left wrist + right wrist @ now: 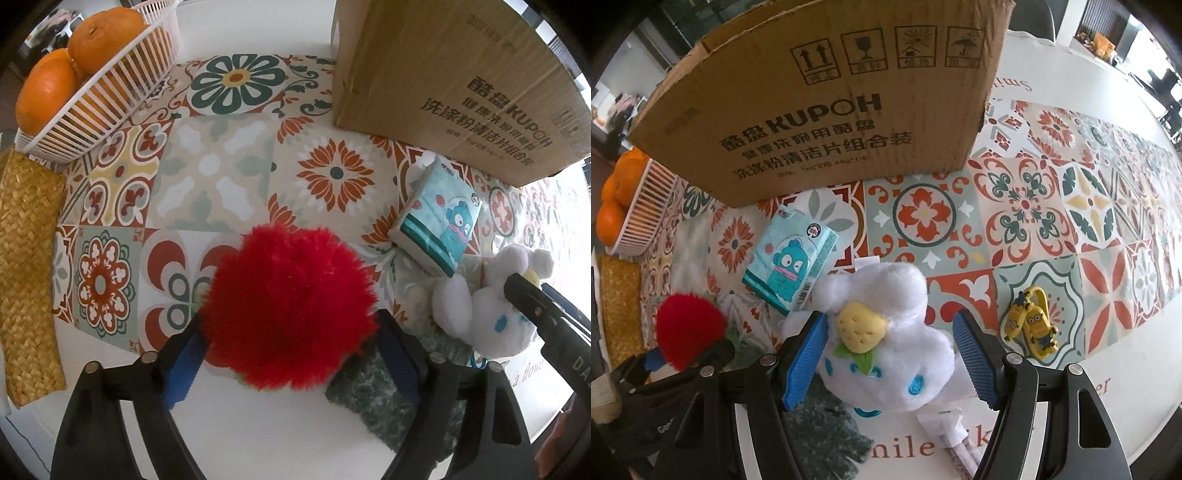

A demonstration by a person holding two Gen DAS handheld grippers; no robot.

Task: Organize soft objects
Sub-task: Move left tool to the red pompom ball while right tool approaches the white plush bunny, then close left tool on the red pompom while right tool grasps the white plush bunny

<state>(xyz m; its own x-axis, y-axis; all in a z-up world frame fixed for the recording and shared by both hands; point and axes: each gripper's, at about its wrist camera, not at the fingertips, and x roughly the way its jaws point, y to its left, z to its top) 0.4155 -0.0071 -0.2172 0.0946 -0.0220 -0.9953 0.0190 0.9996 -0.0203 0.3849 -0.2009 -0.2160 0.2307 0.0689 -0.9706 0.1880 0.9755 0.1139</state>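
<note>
A fluffy red pom-pom (291,310) sits between the blue pads of my left gripper (291,350), which close against its sides; it also shows in the right wrist view (689,328). A white plush toy (886,350) with a yellow strawberry lies between the open fingers of my right gripper (890,354); the left pad touches it, the right pad stands apart. The plush shows in the left wrist view (487,295) too. A dark green fuzzy cloth (388,398) lies under both. A tissue pack (790,258) with a blue cartoon lies beside the plush.
A large cardboard box (827,103) stands behind on the patterned tablecloth (1034,206). A white basket (107,96) of oranges and a woven mat (26,258) are at the left. A yellow Minion keychain (1034,325) lies right of the plush.
</note>
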